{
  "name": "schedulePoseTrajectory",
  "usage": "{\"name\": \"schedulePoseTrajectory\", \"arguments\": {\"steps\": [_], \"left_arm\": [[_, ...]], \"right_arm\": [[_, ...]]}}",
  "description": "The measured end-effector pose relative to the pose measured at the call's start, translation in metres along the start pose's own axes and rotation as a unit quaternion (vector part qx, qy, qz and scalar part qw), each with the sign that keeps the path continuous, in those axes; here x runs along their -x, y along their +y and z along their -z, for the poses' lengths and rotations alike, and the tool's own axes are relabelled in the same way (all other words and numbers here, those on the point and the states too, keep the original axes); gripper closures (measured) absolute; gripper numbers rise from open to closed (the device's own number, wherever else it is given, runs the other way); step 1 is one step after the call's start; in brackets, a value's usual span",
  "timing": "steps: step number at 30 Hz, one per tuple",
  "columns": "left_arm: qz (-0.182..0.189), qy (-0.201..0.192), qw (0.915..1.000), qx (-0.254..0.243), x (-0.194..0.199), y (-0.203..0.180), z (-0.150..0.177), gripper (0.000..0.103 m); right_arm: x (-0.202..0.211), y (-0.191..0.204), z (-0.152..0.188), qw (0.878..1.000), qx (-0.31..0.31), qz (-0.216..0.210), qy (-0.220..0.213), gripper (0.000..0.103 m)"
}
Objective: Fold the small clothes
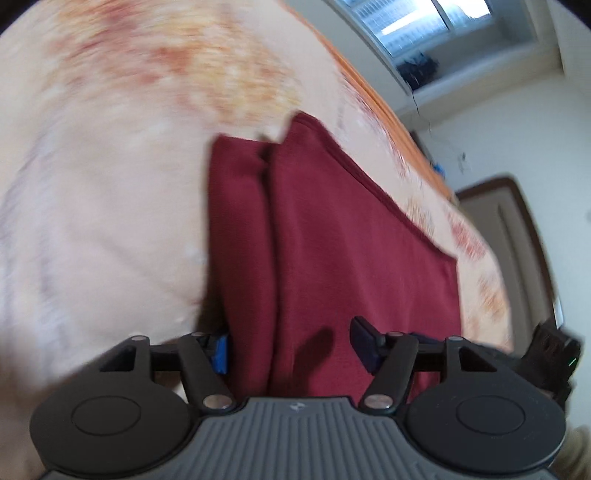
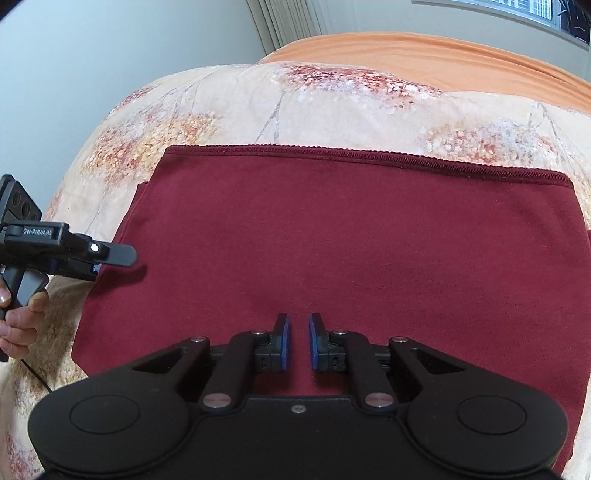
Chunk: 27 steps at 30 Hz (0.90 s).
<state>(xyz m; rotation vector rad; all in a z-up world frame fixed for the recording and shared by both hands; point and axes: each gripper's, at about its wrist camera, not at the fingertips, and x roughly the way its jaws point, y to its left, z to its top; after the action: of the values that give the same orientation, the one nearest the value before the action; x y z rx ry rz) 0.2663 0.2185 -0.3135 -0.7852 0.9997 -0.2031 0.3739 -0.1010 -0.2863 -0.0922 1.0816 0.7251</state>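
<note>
Two grippers over one dark red garment [image 2: 332,236], which lies flat on a bed with a cream floral bedspread [image 2: 295,107]. Garment sits near the bedspread's near edge, filling the middle of the right wrist view; its ribbed hem runs straight across the far side, parallel to the orange sheet [image 2: 424,55] at the far edge of the bed. Left side of the garment shows a folded-under layer, seen in the left wrist view as two stacked edges with a notch between them.

Right gripper [image 2: 296,341] hovers over the garment's near middle, blue pads drawn almost together with only a narrow slit between, nothing pinched in it.

Left gripper [image 1: 290,345] is at the garment's left edge, jaws spread wide, straddling the cloth border: one blue pad off the fabric over the bedspread side, the other over the red cloth. Pads do not press the fabric; nothing grasped. Whether the tips touch the cloth, cannot tell; view is motion-blurred. A person's hand [image 2: 14,314] holds its handle at the left edge of the right wrist view.

Window [image 1: 424,22] and a brown door [image 1: 517,236] beyond the bed.
</note>
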Motion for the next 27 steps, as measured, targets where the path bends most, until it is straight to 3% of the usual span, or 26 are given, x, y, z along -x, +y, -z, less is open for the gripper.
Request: {"name": "schedulePoseTrajectory", "arguments": {"steps": [3,6,10,15,27], "left_arm": [[-0.032,-0.004,0.9994,-0.013,0.000,-0.006,0.003,0.056],[-0.039,-0.010,0.9992,0.007,0.007,-0.003,0.006,0.061],[-0.054,-0.009,0.9985,-0.008,0.013,-0.010,0.007,0.064],[-0.075,-0.009,0.9970,-0.017,0.016,-0.017,0.006,0.077],[-0.104,-0.026,0.9916,-0.072,0.029,-0.068,0.008,0.085]], "right_arm": [[0.000,0.001,-0.002,1.000,-0.004,0.002,-0.003,0.091],[0.000,0.002,-0.005,1.000,-0.004,0.003,-0.009,0.091],[-0.009,0.004,-0.007,1.000,0.002,0.010,0.005,0.091],[-0.025,0.004,-0.005,1.000,0.005,0.019,0.025,0.092],[-0.038,-0.007,-0.003,0.999,-0.025,0.008,0.035,0.095]]}}
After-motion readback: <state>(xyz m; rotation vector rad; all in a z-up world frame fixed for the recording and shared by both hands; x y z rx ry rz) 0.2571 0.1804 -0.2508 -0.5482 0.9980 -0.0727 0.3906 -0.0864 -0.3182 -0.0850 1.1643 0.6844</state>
